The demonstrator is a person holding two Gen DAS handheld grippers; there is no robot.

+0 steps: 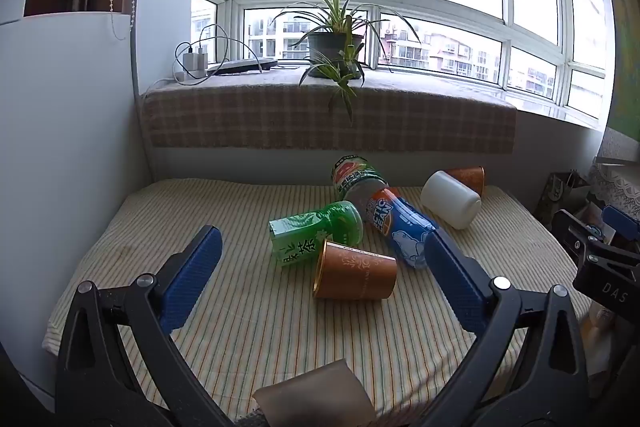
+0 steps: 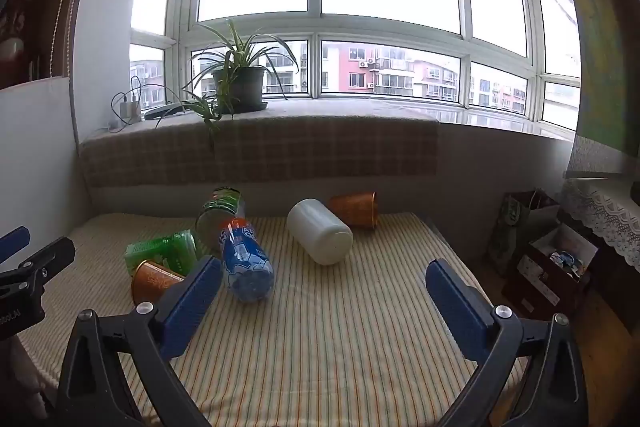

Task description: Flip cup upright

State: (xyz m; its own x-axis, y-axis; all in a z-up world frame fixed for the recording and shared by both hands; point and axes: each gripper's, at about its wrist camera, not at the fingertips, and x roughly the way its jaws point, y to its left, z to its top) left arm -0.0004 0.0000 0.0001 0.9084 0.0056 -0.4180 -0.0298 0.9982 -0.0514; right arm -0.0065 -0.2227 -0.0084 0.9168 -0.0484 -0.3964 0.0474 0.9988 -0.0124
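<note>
An orange cup (image 1: pixel 354 273) lies on its side on the striped cloth, its mouth to the left; it also shows in the right wrist view (image 2: pixel 154 281). A second orange cup (image 1: pixel 468 178) lies on its side at the back; it also shows in the right wrist view (image 2: pixel 356 207). A white cup (image 1: pixel 450 199) lies on its side in front of it, also in the right wrist view (image 2: pixel 320 231). My left gripper (image 1: pixel 322 285) is open, with the near orange cup between its fingers' line. My right gripper (image 2: pixel 324 293) is open and empty above bare cloth.
A green tea bottle (image 1: pixel 316 231), a blue bottle (image 1: pixel 400 227) and a green-labelled bottle (image 1: pixel 356 175) lie among the cups. The striped table (image 1: pixel 240 327) meets a wall and a plaid-covered sill with a potted plant (image 1: pixel 332 43). Boxes and bags (image 2: pixel 548 267) stand on the right.
</note>
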